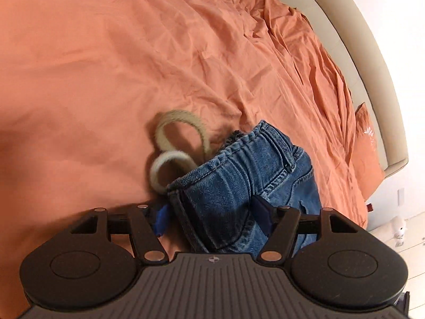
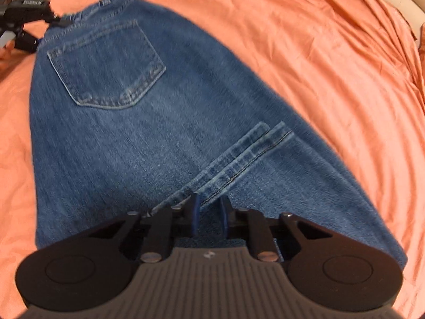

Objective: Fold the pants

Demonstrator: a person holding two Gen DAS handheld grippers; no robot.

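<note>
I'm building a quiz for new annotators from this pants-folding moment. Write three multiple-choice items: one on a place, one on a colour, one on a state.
1. Where do the jeans lie?
A. on a wooden floor
B. on the orange bedsheet
C. in a basket

2. What colour is the drawstring looping out at the waistband?
A. red
B. black
C. beige

3. How does the right gripper stand?
A. shut on the denim
B. wide open above the cloth
C. out of view

Answers:
1 B, orange sheet shows on all sides of the denim.
2 C, two pale beige loops lie on the sheet beside the waistband.
3 A, its blue pads sit close together with denim pinched between.
</note>
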